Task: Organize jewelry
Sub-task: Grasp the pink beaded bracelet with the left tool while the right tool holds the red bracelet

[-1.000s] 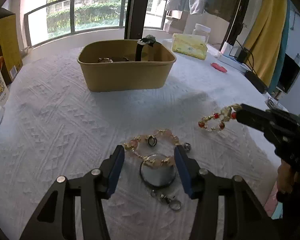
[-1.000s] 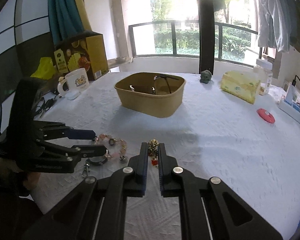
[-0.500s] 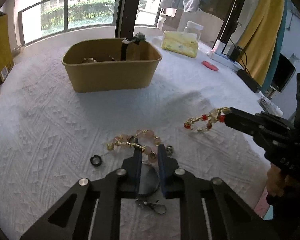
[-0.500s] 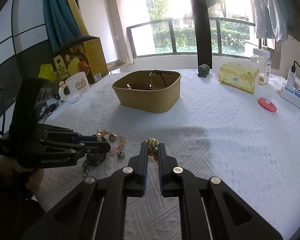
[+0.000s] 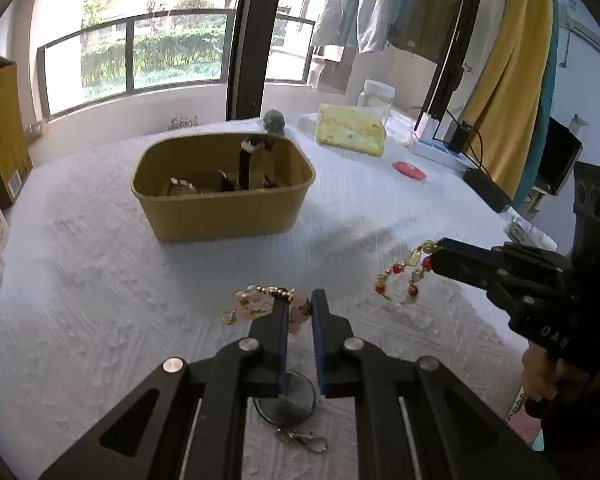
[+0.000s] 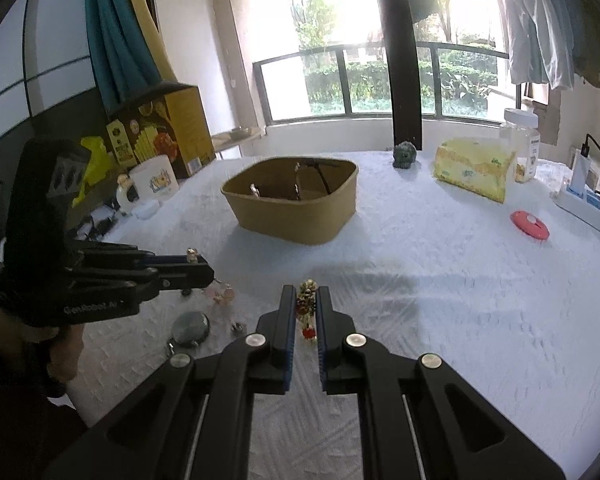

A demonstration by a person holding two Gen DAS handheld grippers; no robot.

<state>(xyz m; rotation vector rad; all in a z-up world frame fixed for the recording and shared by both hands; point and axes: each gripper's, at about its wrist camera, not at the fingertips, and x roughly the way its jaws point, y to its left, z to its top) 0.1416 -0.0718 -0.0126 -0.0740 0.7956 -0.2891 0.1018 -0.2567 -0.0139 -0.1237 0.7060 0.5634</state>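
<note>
My left gripper (image 5: 299,300) is shut on a pink and gold bead bracelet (image 5: 260,305) and holds it just above the white tablecloth. My right gripper (image 6: 305,294) is shut on a red and gold bead bracelet (image 6: 306,307), which hangs from it in the left wrist view (image 5: 400,282). A tan box (image 5: 222,186) with a black watch and other pieces inside stands farther back; it also shows in the right wrist view (image 6: 296,200). A round dark keyring disc (image 5: 286,400) lies under my left gripper.
A white mug (image 6: 152,182) and a yellow carton (image 6: 160,132) stand at the left. A yellow tissue pack (image 6: 474,168), a jar (image 6: 522,148), a small grey figurine (image 6: 405,154) and a red disc (image 6: 530,224) are at the back right.
My left gripper closed on the pink bracelet and lifted it off the keyring disc. My right gripper rose with the red bracelet. Both views moved toward the box.
</note>
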